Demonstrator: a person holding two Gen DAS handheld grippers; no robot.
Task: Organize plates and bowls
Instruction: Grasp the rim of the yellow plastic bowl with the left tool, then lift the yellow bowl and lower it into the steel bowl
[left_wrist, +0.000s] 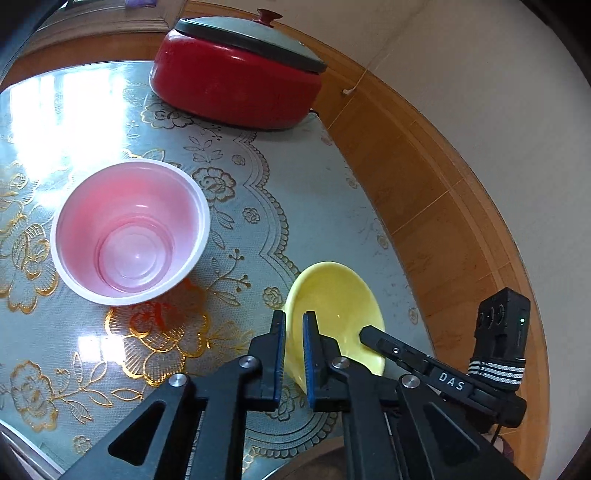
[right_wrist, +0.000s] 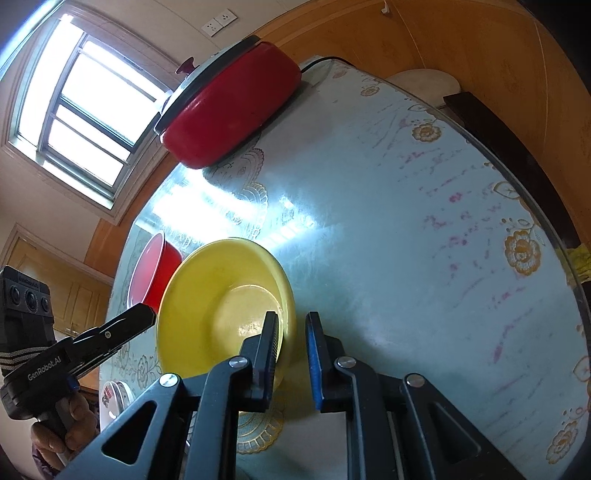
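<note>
Gripping opposite rims, both tools (left_wrist: 293, 354) (right_wrist: 291, 350) clamp the glossy round yellow plate (right_wrist: 221, 306).

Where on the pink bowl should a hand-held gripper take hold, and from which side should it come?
Likely its rim, on the side nearest the left wrist camera. The pink bowl stands upright, mouth open, with a thin flared lip and walls tapering downward, so one finger inside and one outside, coming from above, suits best. Nothing crowds that side.
</note>
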